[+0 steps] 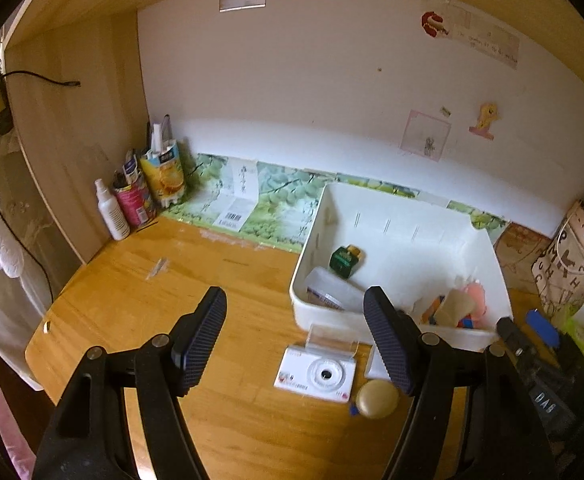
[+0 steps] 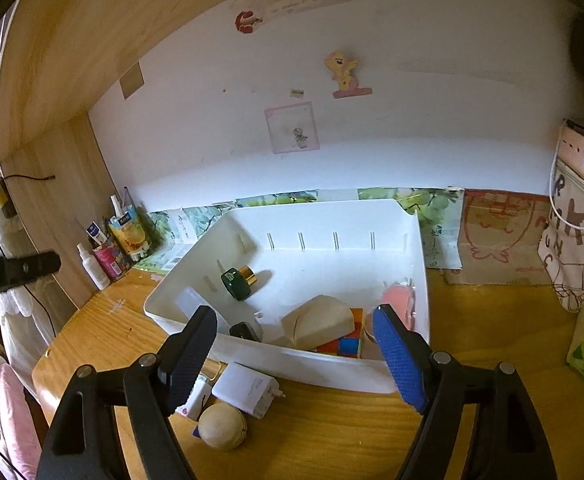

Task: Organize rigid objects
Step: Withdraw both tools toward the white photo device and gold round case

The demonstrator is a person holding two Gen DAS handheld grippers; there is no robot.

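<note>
Left wrist view: left gripper (image 1: pixel 296 336) is held spread and empty above the wooden desk (image 1: pixel 139 288); white camera (image 1: pixel 316 374) and round tan case (image 1: pixel 376 398) lie just before the white bin (image 1: pixel 316 240). Right gripper (image 2: pixel 298 354) is likewise spread, empty; a green bottle (image 2: pixel 237 280) lies in the bin.

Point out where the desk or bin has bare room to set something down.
Free: the desk left of the bin, up to the bottles; the bin's floor right of the green bottle. Crowded: the bin's near end and the desk before it, with camera, charger and round case.
</note>
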